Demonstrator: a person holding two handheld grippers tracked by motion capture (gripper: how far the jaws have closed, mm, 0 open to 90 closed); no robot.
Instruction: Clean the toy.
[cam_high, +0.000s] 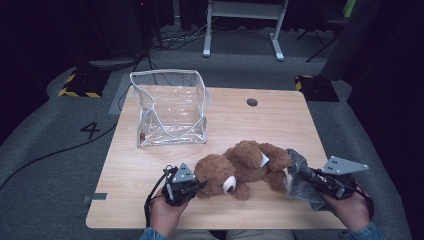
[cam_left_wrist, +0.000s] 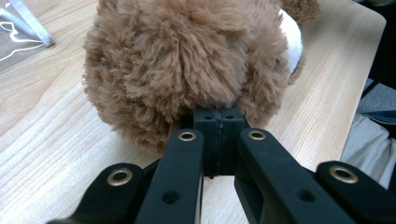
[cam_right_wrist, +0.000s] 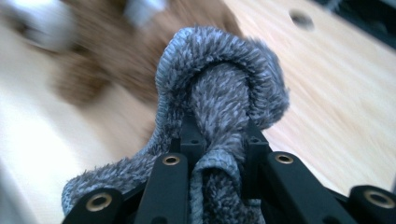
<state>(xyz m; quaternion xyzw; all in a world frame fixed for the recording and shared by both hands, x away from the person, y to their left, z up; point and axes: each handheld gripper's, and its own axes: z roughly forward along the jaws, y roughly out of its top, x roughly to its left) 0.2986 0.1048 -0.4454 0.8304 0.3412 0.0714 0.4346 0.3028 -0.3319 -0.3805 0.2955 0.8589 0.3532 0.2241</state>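
Bear: brown teddy bear (cam_high: 245, 167) lying on its side near the tabletop's front edge, roughly mid-width — head toward the left gripper.
Left gripper (cam_high: 192, 186): jaws fully closed, pinching the fur of the bear's head (cam_left_wrist: 187, 70).
Right gripper (cam_high: 311, 179): jaws clamped on a bunched grey cloth (cam_right_wrist: 219, 93) at the front right of the tabletop, just beside the bear's feet.
Bag: clear plastic bag (cam_high: 170, 107) standing open toward the back left corner — well apart from the bear.
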